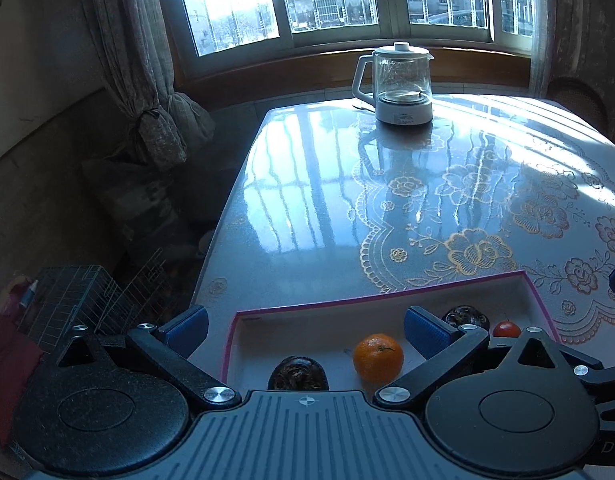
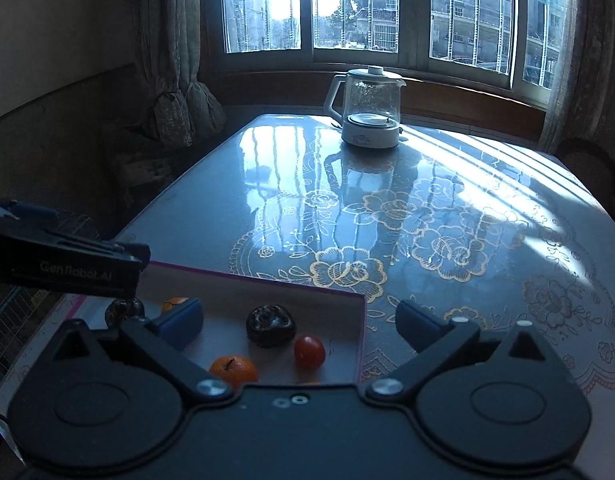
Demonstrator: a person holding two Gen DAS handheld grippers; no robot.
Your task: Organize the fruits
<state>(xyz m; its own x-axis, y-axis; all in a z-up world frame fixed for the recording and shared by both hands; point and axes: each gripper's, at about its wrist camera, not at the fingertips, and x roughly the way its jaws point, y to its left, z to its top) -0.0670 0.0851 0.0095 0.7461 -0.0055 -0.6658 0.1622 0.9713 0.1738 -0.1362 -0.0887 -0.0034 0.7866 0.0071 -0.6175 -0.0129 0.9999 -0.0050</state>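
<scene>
Both tools hang over the near edge of the desk, and the fruit sits low in each frame inside a shallow pink-rimmed box. The left hand-held gripper is released, jaws spread wide and holding nothing, with an orange and a dark wrinkled fruit just below the gap between its blue pads. The right hand-held gripper is also spread and empty; under it, lower centre of its view, lie a second dark fruit, a small red tomato and another orange, all near one another but apart. My read: a pick is being lined up. To do it well, centre 1 fruit between the pads, come down straight, and close gently, since the tomato looks soft and round fruit will roll. Keep clear of the box wall and the neighbouring tool. The glass kettle at the upper centre is well apart.
</scene>
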